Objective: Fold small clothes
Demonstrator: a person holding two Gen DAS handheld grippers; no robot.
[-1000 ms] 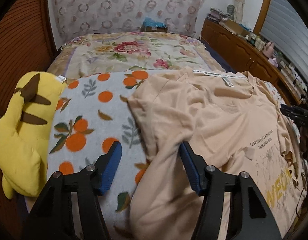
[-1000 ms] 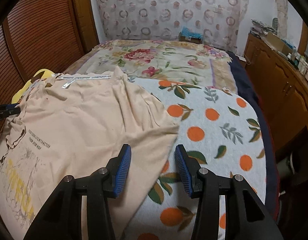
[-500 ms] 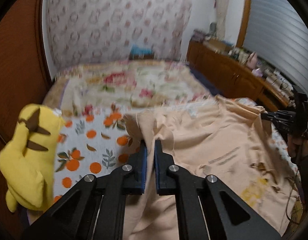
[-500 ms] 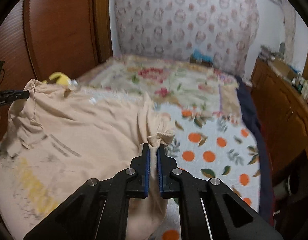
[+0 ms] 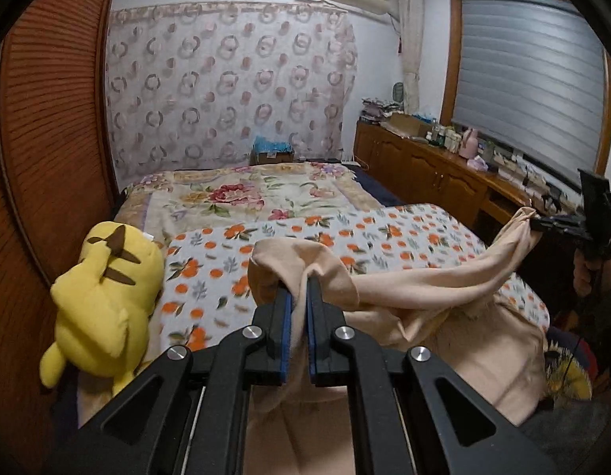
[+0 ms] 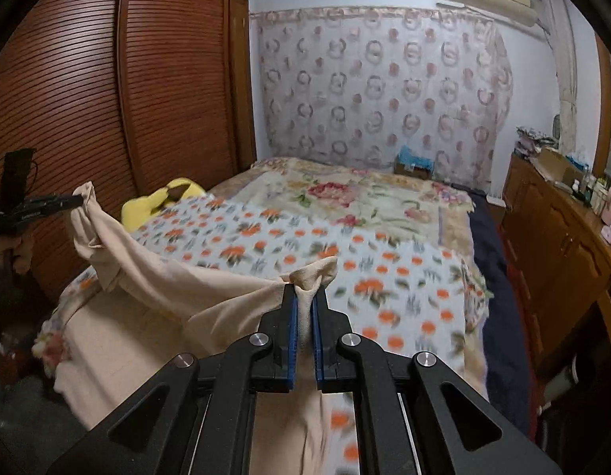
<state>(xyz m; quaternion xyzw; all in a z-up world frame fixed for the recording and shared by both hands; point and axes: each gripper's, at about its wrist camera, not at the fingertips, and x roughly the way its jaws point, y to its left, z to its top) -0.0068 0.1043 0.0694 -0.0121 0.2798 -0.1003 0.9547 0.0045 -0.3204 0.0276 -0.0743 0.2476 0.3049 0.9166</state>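
Both my grippers, L (image 5: pixel 298 291) & R (image 6: pixel 304 297), went from open over the flat peach T-shirt (image 5: pixel 424 289) to clamped on its fabric, w/ the tee now hoisted off the orange-print blanket (image 5: pixel 384 229), so I'd say fold's underway.

Left view: I look along my left gripper (image 5: pixel 298 301), close above the bed (image 5: pixel 242 198), angled down toward its far end.
Right view: same heading, from my right gripper (image 6: pixel 304 304).
Shared: the bed, curtained wall (image 5: pixel 226 95).
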